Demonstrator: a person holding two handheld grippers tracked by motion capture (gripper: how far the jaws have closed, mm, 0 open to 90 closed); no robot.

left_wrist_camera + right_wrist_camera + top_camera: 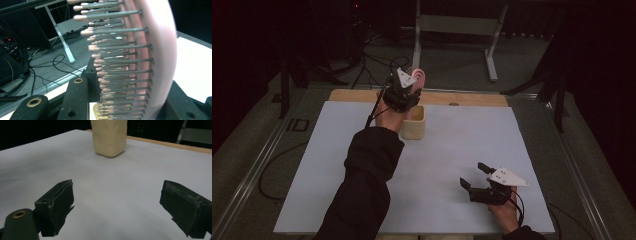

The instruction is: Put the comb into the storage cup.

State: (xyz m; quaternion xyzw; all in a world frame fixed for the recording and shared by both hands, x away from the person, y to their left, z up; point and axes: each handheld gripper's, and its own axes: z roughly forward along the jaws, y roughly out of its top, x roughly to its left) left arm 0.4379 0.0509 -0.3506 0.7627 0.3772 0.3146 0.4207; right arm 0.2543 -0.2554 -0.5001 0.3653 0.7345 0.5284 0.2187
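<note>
On grey floor (462, 60), white-topped table (452, 150), cables.

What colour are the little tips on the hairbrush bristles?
Pale pink, like the pink plastic hairbrush itself; clearest in the left gripper view.

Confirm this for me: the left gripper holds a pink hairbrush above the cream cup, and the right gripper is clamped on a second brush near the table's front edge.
Not quite. The right gripper holds nothing: the right gripper view shows its jaws wide apart over the bare white table. The rest stands: the left gripper holds the pink hairbrush above the cream cup.
</note>
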